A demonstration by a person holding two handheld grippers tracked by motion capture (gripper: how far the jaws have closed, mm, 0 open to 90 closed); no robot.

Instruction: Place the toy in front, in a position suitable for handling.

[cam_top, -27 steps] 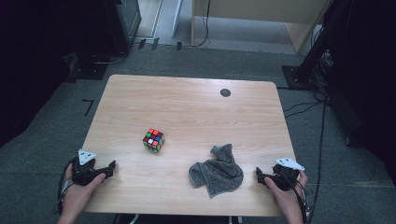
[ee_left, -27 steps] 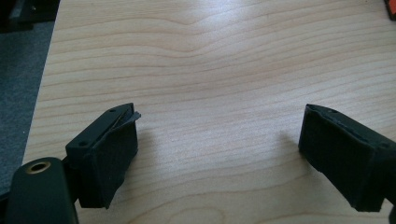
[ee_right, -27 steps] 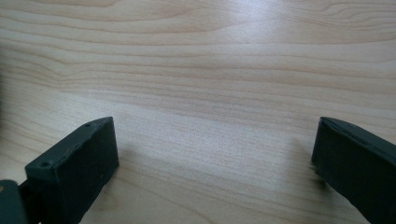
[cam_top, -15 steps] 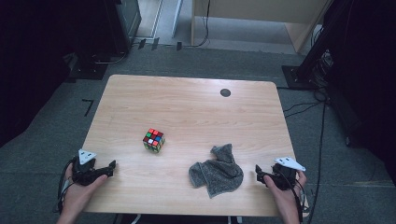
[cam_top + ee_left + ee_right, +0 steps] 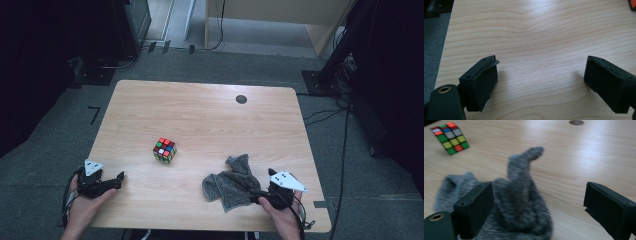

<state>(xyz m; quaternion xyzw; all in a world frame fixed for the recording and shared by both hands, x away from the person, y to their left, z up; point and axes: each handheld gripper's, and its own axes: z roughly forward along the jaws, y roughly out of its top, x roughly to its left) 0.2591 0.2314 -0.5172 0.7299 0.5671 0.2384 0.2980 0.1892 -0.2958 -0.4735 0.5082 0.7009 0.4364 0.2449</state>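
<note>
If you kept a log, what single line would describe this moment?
left hand-held gripper: open, over bare table | right hand-held gripper: open, at grey cloth | puzzle cube: untouched, mid-table

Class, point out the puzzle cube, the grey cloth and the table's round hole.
Puzzle cube (image 5: pixel 164 149): high view, top face.
Grey cloth (image 5: pixel 520 202): right gripper view, middle fold.
Round hole (image 5: pixel 241 99): high view, its centre.

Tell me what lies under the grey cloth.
The crumpled grey cloth rests on the wooden table. Bare wood shows around it; anything beneath its folds is covered and cannot be seen.
</note>
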